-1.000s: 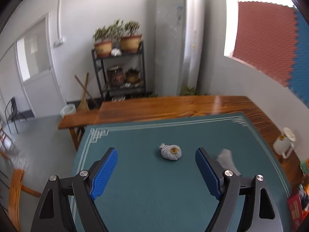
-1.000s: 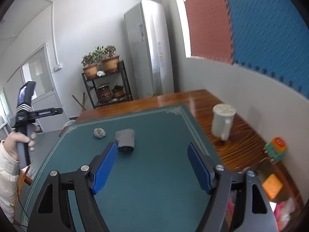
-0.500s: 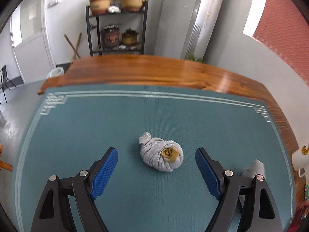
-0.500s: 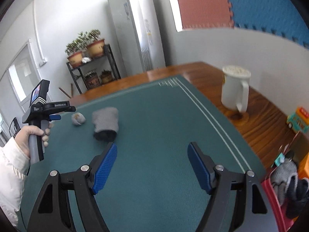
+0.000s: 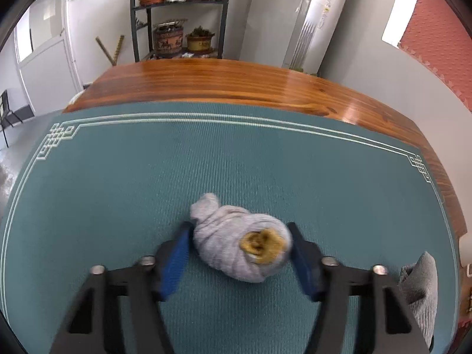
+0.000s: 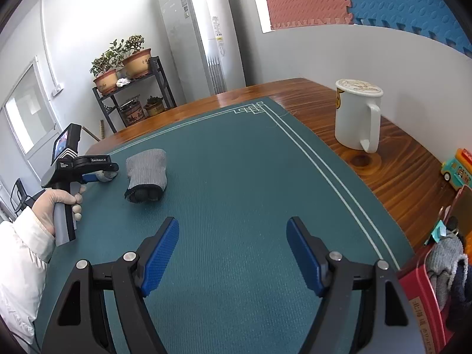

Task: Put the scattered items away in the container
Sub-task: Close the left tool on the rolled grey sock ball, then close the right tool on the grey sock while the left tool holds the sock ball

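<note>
My left gripper point(image 5: 239, 247) has its blurred blue pads against both sides of the rolled grey sock point(image 5: 240, 244) (mustard lining showing at its mouth), which lies on the green mat point(image 5: 236, 159). A second grey sock point(image 6: 147, 174) lies just right of it. My right gripper point(image 6: 233, 250) hangs wide open over bare mat. Further right I see a white mug point(image 6: 355, 115) on the wooden table point(image 6: 398, 171), then the red container point(image 6: 424, 295) with socks inside.
</note>
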Demonstrator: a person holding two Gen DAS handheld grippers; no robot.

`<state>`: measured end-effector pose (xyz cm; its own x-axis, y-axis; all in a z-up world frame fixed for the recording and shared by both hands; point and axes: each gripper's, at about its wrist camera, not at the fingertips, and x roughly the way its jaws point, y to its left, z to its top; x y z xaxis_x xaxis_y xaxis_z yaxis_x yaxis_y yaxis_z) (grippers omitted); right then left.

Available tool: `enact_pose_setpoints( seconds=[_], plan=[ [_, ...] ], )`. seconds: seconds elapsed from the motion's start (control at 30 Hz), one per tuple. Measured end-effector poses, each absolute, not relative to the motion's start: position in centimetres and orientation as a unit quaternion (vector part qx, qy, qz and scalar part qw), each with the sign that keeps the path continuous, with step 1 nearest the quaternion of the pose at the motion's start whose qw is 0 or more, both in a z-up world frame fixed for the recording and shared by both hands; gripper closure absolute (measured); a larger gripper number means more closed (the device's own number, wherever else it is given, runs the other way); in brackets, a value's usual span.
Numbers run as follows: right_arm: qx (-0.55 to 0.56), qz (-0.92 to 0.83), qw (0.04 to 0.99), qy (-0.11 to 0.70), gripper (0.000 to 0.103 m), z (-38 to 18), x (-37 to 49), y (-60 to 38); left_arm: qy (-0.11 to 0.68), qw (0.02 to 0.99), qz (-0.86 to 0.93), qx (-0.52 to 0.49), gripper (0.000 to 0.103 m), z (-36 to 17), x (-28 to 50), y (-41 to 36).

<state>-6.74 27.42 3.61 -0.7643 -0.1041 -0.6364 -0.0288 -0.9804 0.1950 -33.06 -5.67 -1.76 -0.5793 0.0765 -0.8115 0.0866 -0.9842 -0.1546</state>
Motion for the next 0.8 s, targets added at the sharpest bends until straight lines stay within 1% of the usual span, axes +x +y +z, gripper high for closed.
enact_pose_setpoints(
  seconds=[0.17, 0.37, 0.5, 0.8],
  plan=[
    [0.347, -0.932, 0.022, -0.100, 0.024, 3.3, -6.9, 27.3, 0.091, 0.002, -0.889, 0.449, 0.047, -1.1, -31.2, -5.4],
    [0.362, -0.926, 0.025, -0.108, 0.024, 2.7, -7.6, 27.1, 0.069, -0.013, -0.903, 0.425, 0.047, 0.5, -26.7, -3.7],
    [0.397, -0.908, 0.050, -0.122, 0.024, 2.2, -9.7, 26.3, 0.062, -0.028, -0.910, 0.408, 0.047, 1.4, -24.0, -3.3],
    [0.424, -0.894, 0.106, -0.099, 0.024, 3.0, -17.8, 20.9, 0.069, -0.031, -0.919, 0.387, 0.047, 1.9, -20.4, -4.5]
  ],
)
